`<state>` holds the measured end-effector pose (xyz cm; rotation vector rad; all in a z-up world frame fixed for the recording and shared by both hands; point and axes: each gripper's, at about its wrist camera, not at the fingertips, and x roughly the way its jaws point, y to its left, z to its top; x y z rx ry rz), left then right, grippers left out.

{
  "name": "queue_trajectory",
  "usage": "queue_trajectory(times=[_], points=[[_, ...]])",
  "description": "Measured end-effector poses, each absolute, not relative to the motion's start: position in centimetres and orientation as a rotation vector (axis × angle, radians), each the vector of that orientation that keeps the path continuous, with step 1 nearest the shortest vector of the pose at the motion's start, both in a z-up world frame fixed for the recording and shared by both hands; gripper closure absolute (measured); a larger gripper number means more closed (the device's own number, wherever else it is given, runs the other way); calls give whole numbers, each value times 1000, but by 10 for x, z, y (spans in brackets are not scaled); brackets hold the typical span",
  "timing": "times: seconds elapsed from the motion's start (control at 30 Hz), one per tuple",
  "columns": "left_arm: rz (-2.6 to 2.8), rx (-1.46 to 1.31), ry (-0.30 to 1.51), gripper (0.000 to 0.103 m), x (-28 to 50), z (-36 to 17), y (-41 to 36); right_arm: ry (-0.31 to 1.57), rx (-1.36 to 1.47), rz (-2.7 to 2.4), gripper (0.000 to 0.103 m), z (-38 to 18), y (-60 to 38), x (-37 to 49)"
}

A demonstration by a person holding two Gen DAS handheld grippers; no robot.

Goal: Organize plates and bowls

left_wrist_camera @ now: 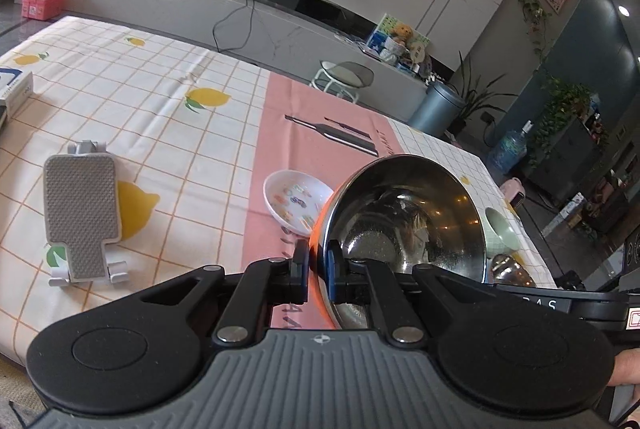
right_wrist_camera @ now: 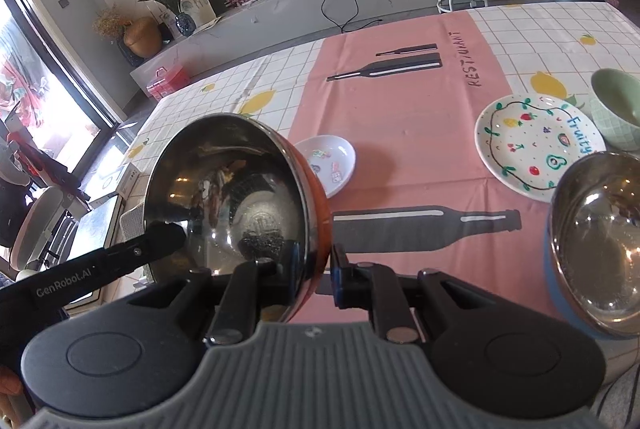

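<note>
Living-room backdrop, bench (right_wrist_camera: 400, 133) under pink-and-check cloth. Left hand-held gripper (left_wrist_camera: 318, 269) pinching rim of orange-sided steel bowl (left_wrist_camera: 404, 213), bowl tilted, clear of cloth. Right hand-held gripper (right_wrist_camera: 316, 269) straddling same rim from opposite side, pads look clamped on wall. Beyond: small white dish (right_wrist_camera: 330, 159) just behind bowl, fruit plate (right_wrist_camera: 536, 145) on pink strip, green bowl (right_wrist_camera: 618, 109) touching plate's far edge, blue-sided steel bowl (right_wrist_camera: 600, 241) near right. Step in hand: carrying orange bowl. Next likely: nest it in blue-sided bowl; needs levelling, then both grips released.
</note>
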<state>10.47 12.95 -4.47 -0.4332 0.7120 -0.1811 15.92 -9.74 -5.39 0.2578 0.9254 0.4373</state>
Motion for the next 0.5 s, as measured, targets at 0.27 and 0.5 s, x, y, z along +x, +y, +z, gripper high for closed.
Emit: queue_trajectory(times=[0.27,0.5], points=[[-249,-428,830,93,112,-57,123,989,247,429,87,-64,-113,145],[-252,-411,901,92,117,-66,122,1082,275,442,86,-86,-118,152]])
